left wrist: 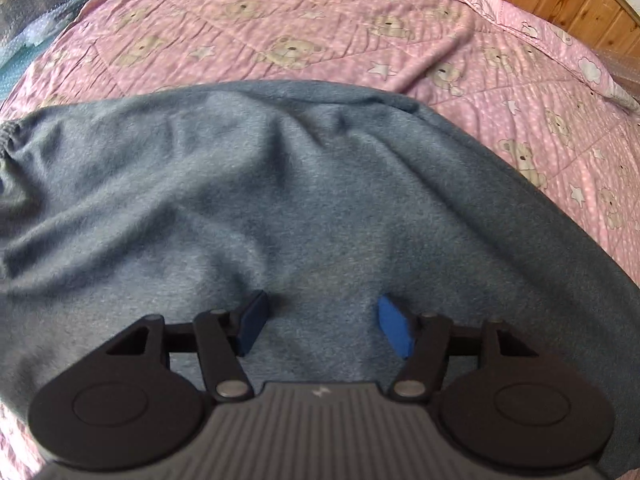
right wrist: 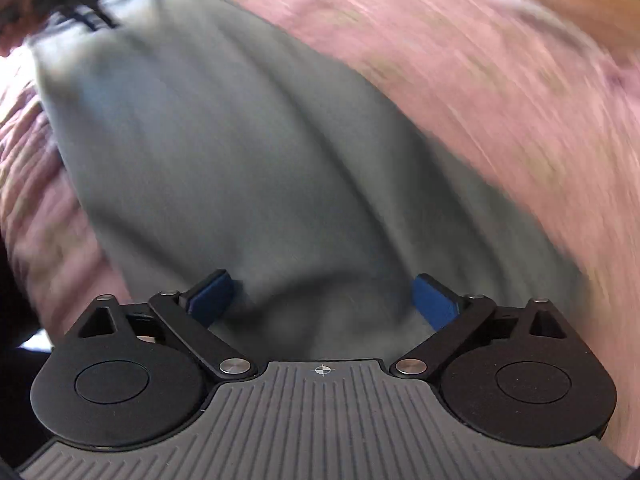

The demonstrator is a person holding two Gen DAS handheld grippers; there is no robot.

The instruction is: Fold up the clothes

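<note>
Left wrist view shows our gray garment (left wrist: pixel 280 184) lying rumpled on the pink bed cover (left wrist: pixel 280 20), not neatly folded, while our left tool (left wrist: pixel 320 322) and right tool (right wrist: pixel 324 300) hang spread wide, holding nothing.

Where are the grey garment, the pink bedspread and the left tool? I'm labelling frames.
grey fleece garment (left wrist: pixel 280 184): left wrist view, middle of the cloth.
pink teddy-bear bedspread (left wrist: pixel 280 20): left wrist view, bare quilted area.
left tool (left wrist: pixel 320 320): left wrist view, midway between blue pads.
</note>
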